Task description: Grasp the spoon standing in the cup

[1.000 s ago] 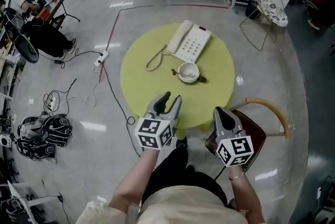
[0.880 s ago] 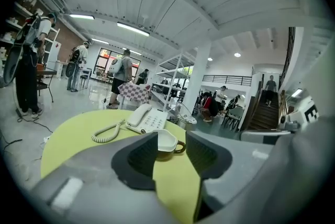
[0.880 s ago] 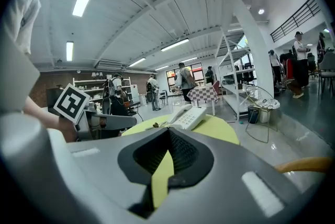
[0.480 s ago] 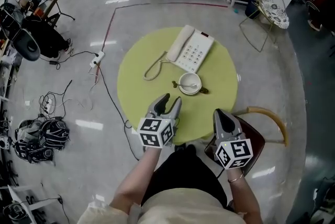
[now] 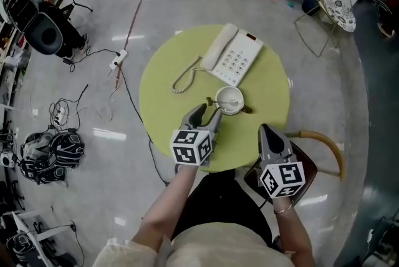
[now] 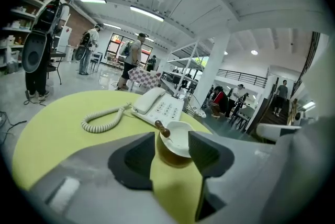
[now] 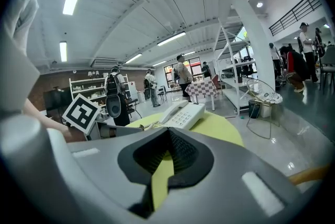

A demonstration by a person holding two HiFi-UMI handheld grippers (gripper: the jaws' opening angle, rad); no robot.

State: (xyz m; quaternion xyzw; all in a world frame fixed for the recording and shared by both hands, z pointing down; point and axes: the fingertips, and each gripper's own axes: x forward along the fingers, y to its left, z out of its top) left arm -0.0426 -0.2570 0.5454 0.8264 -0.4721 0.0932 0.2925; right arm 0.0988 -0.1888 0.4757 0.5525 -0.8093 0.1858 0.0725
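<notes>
A white cup [image 5: 229, 100] stands near the middle of the round yellow-green table [image 5: 162, 91]. A spoon with a brown handle tip [image 6: 163, 130] leans in the cup [image 6: 176, 147], its handle pointing left. My left gripper [image 5: 206, 114] hovers over the table just short of the cup. Its jaws are opening, and nothing is between them. In the left gripper view the cup sits just beyond the fingertips of the left gripper [image 6: 172, 137]. My right gripper [image 5: 270, 133] hangs at the table's near edge with its jaws shut and empty, as the right gripper view [image 7: 168, 132] also shows.
A white corded telephone [image 5: 234, 57] lies behind the cup, its coiled cord [image 5: 182, 80] trailing left. A brown chair [image 5: 315, 153] stands under my right gripper. Cables [image 5: 50, 156] and a power strip [image 5: 119, 61] lie on the floor to the left.
My left gripper has moved forward over the table towards the cup and its jaws stand wider. The right gripper has stayed at the table's edge.
</notes>
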